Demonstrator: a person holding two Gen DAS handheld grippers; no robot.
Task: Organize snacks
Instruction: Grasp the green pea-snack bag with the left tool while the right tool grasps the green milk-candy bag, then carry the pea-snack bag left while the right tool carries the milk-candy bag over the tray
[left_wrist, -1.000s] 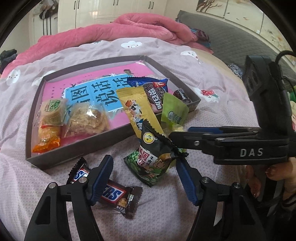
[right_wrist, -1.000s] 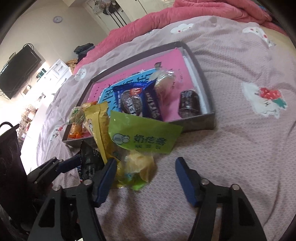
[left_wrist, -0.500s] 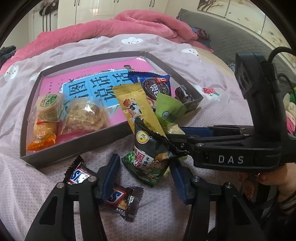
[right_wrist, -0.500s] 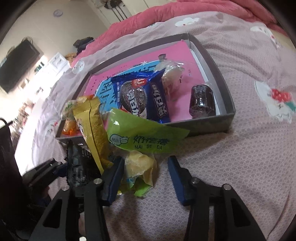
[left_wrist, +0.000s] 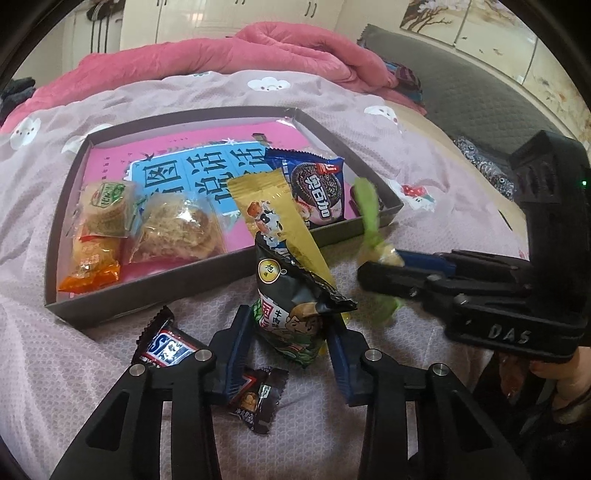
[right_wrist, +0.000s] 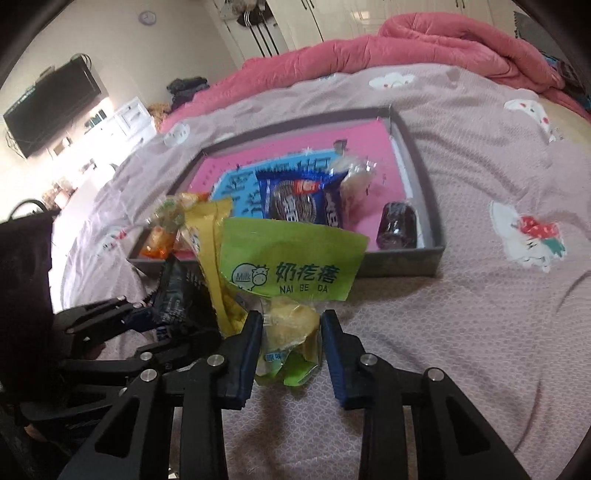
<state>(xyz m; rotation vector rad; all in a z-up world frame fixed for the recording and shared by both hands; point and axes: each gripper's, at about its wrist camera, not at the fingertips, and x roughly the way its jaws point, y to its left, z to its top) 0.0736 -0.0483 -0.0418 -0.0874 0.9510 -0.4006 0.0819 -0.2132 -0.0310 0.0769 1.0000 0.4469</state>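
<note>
Two packets at once, so I squeeze gently and lift each straight up before swinging to the tray (left_wrist: 155, 295) ahead. My left gripper (left_wrist: 288, 347) is closing on the dark beef-snack bag (left_wrist: 291, 314) standing between its pads; my right gripper (right_wrist: 291, 343) is closing on the green milk-candy packet (right_wrist: 288, 332), pads about touching. Both tools tilt steeply downward, side by side, the Snickers bar (left_wrist: 166, 349) under my left finger.

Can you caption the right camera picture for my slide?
Right gripper closing on a green snack packet beside the gray tray.
</note>
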